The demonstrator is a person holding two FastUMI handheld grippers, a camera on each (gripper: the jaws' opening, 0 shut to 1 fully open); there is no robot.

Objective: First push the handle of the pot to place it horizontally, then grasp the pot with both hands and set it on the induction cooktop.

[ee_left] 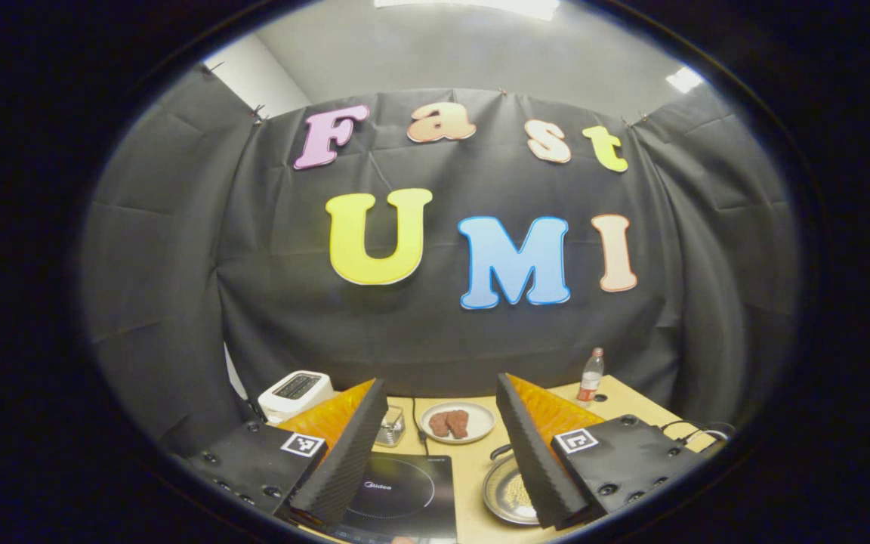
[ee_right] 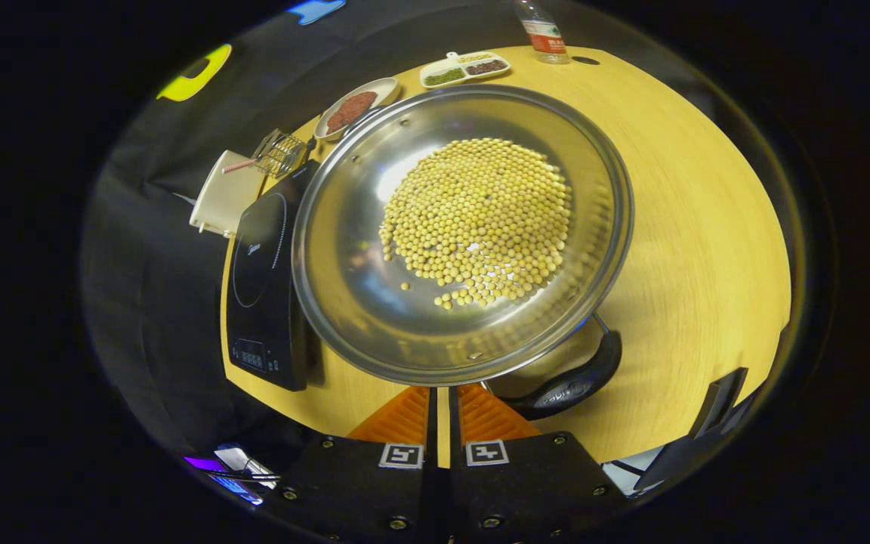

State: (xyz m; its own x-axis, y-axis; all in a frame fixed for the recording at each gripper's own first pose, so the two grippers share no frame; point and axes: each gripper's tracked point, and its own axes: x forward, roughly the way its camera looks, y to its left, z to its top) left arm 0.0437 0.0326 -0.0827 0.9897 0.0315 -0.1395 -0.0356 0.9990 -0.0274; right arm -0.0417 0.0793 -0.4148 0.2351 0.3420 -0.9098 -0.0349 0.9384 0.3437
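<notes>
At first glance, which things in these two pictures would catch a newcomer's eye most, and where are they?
In the right gripper view, the wide shiny steel pot, heaped with small yellow beans, sits on the wooden table just beyond the right gripper, whose fingers are nearly together. Its black handle curves at the near rim. The flat black induction cooktop lies beside the pot; the left gripper hangs open over it.

Silver pot [ee_right: 344, 279], yellow beans [ee_right: 476, 219], black cooktop [ee_right: 261, 295].
</notes>
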